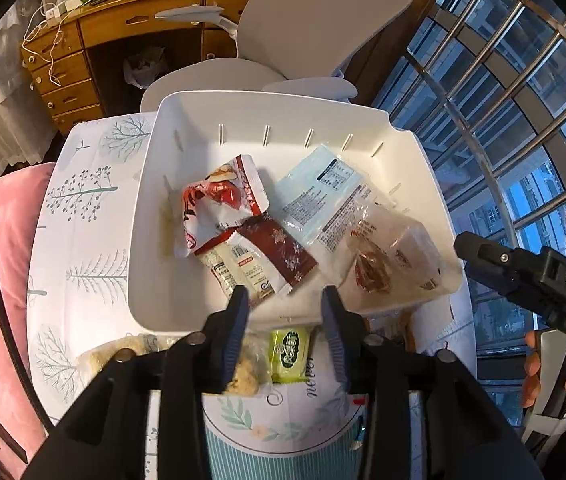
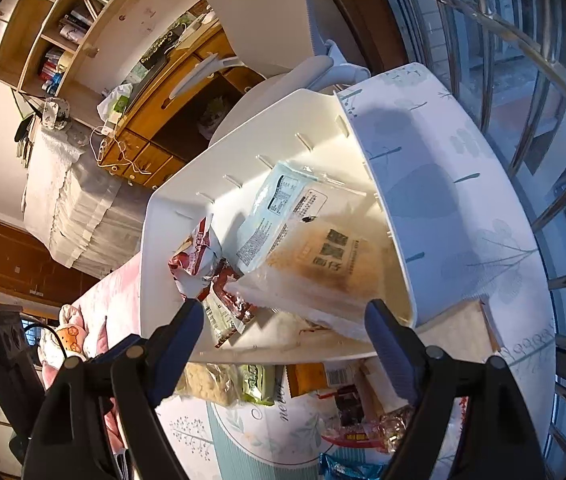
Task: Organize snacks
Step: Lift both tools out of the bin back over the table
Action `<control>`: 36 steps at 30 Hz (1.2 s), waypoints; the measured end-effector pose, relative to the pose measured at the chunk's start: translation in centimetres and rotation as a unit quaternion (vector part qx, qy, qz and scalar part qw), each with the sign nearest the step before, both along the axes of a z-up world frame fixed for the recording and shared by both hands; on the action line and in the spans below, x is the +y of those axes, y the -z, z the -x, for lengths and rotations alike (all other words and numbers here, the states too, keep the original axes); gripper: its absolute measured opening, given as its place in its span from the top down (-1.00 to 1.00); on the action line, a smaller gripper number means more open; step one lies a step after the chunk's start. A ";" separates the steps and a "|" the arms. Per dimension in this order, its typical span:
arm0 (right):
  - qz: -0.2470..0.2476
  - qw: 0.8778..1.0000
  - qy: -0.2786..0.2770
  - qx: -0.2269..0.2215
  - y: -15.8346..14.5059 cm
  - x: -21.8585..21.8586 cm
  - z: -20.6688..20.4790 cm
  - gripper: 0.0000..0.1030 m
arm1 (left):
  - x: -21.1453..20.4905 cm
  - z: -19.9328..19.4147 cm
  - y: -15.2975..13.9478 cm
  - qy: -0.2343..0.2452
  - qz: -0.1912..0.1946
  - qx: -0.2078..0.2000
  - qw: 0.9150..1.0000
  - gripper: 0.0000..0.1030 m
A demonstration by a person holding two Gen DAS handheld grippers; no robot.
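The white bin (image 1: 163,184) hides most of the desk (image 1: 83,216) beneath it. In the bin, the pale blue packet (image 1: 315,188) lies partly under a clear bag (image 1: 395,256), and its print is too small to read. Nearer than the bin, a green snack (image 1: 289,354) and a crumbly snack bag (image 1: 243,376) are partly covered by the left tool (image 1: 285,300). The right tool (image 2: 285,316) blocks the bin's near corners. Below the bin in the right wrist view, a blue wrapper (image 2: 347,470) is cut off by the bottom edge.
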State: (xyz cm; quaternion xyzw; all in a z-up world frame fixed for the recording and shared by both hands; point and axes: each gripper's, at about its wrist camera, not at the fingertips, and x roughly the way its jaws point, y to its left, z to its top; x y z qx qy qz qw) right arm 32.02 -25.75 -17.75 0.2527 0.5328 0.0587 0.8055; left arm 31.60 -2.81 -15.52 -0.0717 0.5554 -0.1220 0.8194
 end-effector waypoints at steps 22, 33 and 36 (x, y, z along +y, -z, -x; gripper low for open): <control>0.038 0.999 0.034 -0.017 -3.0 1.7 7.0 -0.62 | 5.5 7.2 -1.8 0.017 0.015 -0.002 1.000 -0.06; 0.055 0.992 0.110 -0.022 -4.0 4.3 12.6 -0.62 | 11.5 9.8 -2.3 0.053 0.020 -0.002 0.998 -0.24; 0.059 0.990 0.129 -0.016 -3.6 5.3 14.2 -0.62 | 12.7 10.4 -2.0 0.069 0.018 0.001 0.997 -0.27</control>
